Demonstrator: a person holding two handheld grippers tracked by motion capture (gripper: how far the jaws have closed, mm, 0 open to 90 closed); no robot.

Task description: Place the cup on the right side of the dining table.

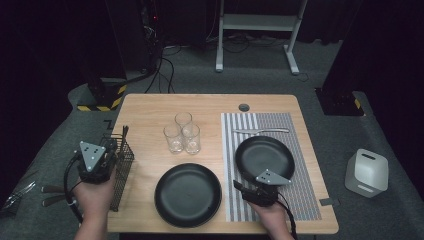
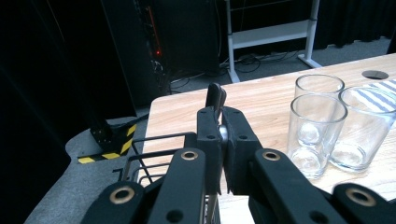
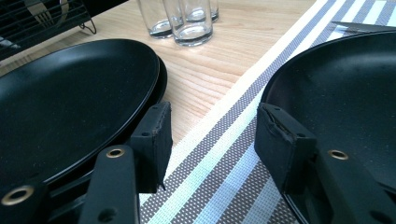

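Cutlery-fetching was the step: my left tongs (image 2: 219,140) had clamped a dark-handled utensil (image 2: 215,98) standing in the wire basket (image 1: 121,170) at the counter's (image 1: 150,107) left edge. Right tongs (image 3: 210,144) hung half open, empty, between two black plates. Next I judged a straight lift clear of the basket.

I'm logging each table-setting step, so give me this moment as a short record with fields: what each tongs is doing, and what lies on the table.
left tongs: shut on a dark-handled piece of cutlery, above the black wire cutlery basket
right tongs: open, nothing between them, over the striped grey placemat
plates: one round black plate on wood, another black plate on the placemat
glasses: three clear drinking glasses
knife: silver table knife beyond the placemat plate
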